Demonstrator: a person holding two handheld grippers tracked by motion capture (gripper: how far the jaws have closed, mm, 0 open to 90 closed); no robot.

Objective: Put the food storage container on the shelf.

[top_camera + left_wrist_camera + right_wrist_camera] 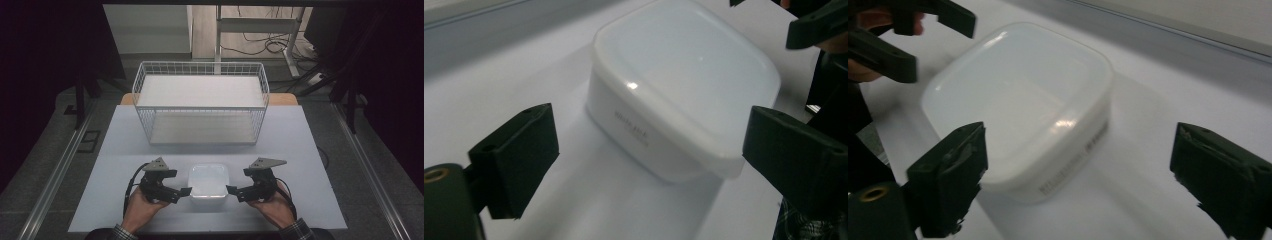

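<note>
You've got the white lidded container [208, 186] sitting near the front edge of the tabletop [125, 135], about midway between its left and right edges, and you're flanking it from both sides. This reads as the approach step: both tools are lined up on the box, nothing is gripped yet.

Your left gripper [185, 191] points inward at the container's left side, jaws spread apart with nothing between the pads; in the left gripper view [649, 155] the box lies just ahead of the tips, one corner toward you. Your right gripper [231, 190] mirrors it on the right side, jaws likewise apart and not pressing on anything (the right gripper view [1078, 175] has the box off toward the left jaw, not centred).

Both your hands sit low by the front edge, palms cupping the tool bodies from below, wrists angled in so the tips face each other across the box.

The next move, I'd judge, calls for bringing each pair of jaws onto the rim or wall evenly, then closing together. The wire basket [200, 102] stands behind it toward the back edge, well apart.
</note>
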